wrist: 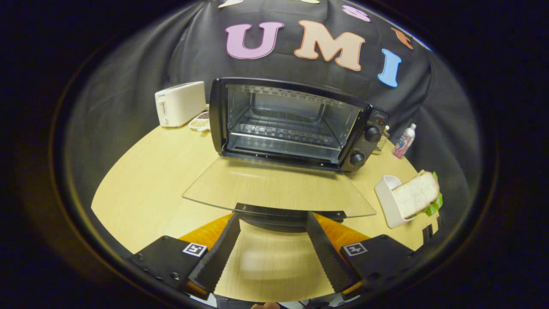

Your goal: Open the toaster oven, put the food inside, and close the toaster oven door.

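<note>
Bottle [405, 141] label too small.

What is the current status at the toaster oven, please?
Fingers open, empty, at door handle. Toaster oven door fully down, rack bare. Sandwich in white holder, right of door. Path clear.

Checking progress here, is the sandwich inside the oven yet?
No, the sandwich sits in a white holder on the table, right of the open oven, whose rack is bare.
</note>
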`<state>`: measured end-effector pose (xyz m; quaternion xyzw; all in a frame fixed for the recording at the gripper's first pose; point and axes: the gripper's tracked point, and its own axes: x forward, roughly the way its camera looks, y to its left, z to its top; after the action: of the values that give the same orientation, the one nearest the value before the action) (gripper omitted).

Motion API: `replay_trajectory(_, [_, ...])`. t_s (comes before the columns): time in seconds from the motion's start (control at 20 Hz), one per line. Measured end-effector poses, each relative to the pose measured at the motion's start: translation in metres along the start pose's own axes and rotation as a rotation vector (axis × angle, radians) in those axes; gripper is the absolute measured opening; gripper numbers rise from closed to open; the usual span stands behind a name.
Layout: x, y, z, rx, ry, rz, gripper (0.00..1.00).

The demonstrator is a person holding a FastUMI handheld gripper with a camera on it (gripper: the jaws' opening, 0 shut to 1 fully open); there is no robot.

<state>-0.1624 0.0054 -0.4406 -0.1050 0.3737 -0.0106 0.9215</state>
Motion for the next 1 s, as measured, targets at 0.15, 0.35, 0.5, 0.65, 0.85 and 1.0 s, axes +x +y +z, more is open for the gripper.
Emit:
replay_trajectory(0.15, [0.005, 0.004, -0.017, 0.004, 0.045, 0.011, 0.99])
replay_trajectory(0.35, [0.012, 0.006, -0.029, 0.017, 0.081, 0.013, 0.99])
replay_trajectory(0.5, [0.011, 0.007, -0.031, 0.040, 0.084, 0.015, 1.00])
replay_trajectory(0.65, [0.008, 0.007, -0.022, 0.071, 0.064, 0.035, 0.99])
replay_trajectory(0.85, [-0.008, -0.005, 0.003, 0.122, -0.003, 0.033, 0.99])
replay_trajectory(1.0, [-0.019, -0.037, 0.023, 0.154, -0.053, -0.033, 0.99])
